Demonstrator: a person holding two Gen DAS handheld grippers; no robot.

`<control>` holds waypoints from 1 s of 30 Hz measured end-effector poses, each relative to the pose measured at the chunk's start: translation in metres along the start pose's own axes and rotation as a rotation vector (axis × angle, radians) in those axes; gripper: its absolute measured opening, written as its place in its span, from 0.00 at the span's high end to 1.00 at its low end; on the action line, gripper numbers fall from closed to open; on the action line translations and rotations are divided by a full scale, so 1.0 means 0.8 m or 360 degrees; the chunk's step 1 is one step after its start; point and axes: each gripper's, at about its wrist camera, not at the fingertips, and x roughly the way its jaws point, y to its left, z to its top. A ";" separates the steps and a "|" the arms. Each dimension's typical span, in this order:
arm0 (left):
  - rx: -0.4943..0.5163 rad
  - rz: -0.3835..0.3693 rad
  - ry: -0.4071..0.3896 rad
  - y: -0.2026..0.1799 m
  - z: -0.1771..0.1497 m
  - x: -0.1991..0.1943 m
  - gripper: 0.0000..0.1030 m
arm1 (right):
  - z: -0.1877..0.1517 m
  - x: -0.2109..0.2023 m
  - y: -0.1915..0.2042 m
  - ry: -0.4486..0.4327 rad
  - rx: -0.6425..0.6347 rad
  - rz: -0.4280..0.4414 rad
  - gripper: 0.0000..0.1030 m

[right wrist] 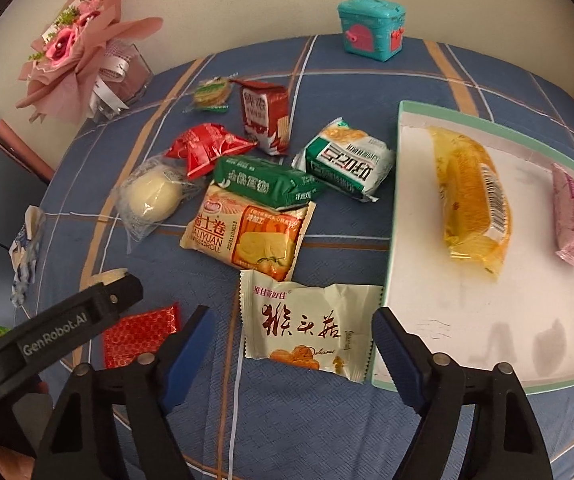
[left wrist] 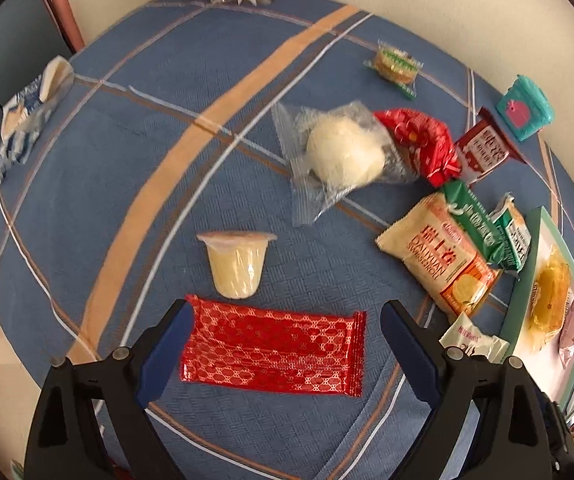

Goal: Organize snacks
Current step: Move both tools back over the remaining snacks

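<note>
Snacks lie scattered over the blue plaid tabletop [right wrist: 327, 420], and two are already inside the shallow box [right wrist: 391, 216] at the right of the right wrist view: a yellow packet [right wrist: 473, 200] and a pink packet [right wrist: 573, 220]. In the lower centre of the left wrist view, the left gripper [left wrist: 283, 348] is spread wide with the red patterned wafer packet [left wrist: 275, 350] lying flat between its fingers, not yet pinched. The right gripper [right wrist: 291, 344] is also spread, straddling the white mushroom-biscuit packet [right wrist: 307, 320], which lies just beside the box's near left wall.

To do this well, each gripper should probably drop low enough for the pads to meet the packet's body rather than its crimped ends, then close gently, since the wrappers look slippery and their contents crushable. The jelly cup [left wrist: 237, 262] stands close behind the red packet, so the left approach should avoid nudging it.
</note>
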 end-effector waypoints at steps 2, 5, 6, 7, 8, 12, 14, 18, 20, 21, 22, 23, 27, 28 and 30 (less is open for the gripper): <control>-0.0017 0.0000 0.0027 0.002 0.002 0.007 0.08 | 0.000 0.009 0.001 0.0037 0.0004 0.0003 0.24; -0.0030 -0.0002 0.0066 0.005 0.005 0.017 0.08 | 0.001 0.019 0.001 0.0065 0.0002 -0.0012 0.25; -0.0036 -0.0009 0.0079 0.006 0.006 0.021 0.08 | 0.001 0.021 0.000 0.0071 0.0001 -0.0017 0.25; -0.0040 -0.0012 0.0087 0.006 0.007 0.023 0.08 | 0.001 0.023 0.000 0.0078 0.0002 -0.0017 0.25; -0.0040 -0.0012 0.0094 0.006 0.008 0.025 0.08 | 0.001 0.025 -0.001 0.0084 0.0004 -0.0018 0.25; -0.0043 -0.0018 0.0126 0.006 0.011 0.034 0.08 | 0.002 0.029 -0.003 0.0095 -0.0002 -0.0026 0.25; -0.0052 -0.0026 0.0140 0.007 0.012 0.041 0.08 | 0.001 0.030 -0.001 0.0095 -0.0019 -0.0035 0.26; -0.0069 -0.0026 0.0151 0.014 0.014 0.049 0.08 | 0.000 0.033 0.001 0.0101 -0.0036 -0.0035 0.26; -0.0083 -0.0026 0.0145 0.019 0.014 0.049 0.08 | -0.001 0.034 0.003 0.0117 -0.0042 -0.0016 0.26; -0.0088 -0.0025 0.0142 0.020 0.015 0.050 0.08 | -0.001 0.035 0.005 0.0129 -0.0040 0.0007 0.26; -0.0091 -0.0023 0.0141 0.023 0.015 0.051 0.08 | -0.002 0.034 0.006 0.0141 -0.0036 0.0030 0.26; -0.0095 -0.0023 0.0144 0.024 0.017 0.052 0.08 | -0.003 0.034 0.006 0.0152 -0.0029 0.0057 0.26; -0.0117 -0.0029 0.0140 0.032 0.017 0.054 0.08 | -0.001 0.035 0.011 0.0156 -0.0008 0.0109 0.26; -0.0120 -0.0027 0.0136 0.035 0.019 0.054 0.08 | 0.000 0.033 0.012 0.0141 -0.0021 0.0095 0.26; -0.0135 -0.0028 0.0126 0.037 0.017 0.053 0.08 | 0.003 0.028 0.015 0.0095 -0.0064 0.0056 0.26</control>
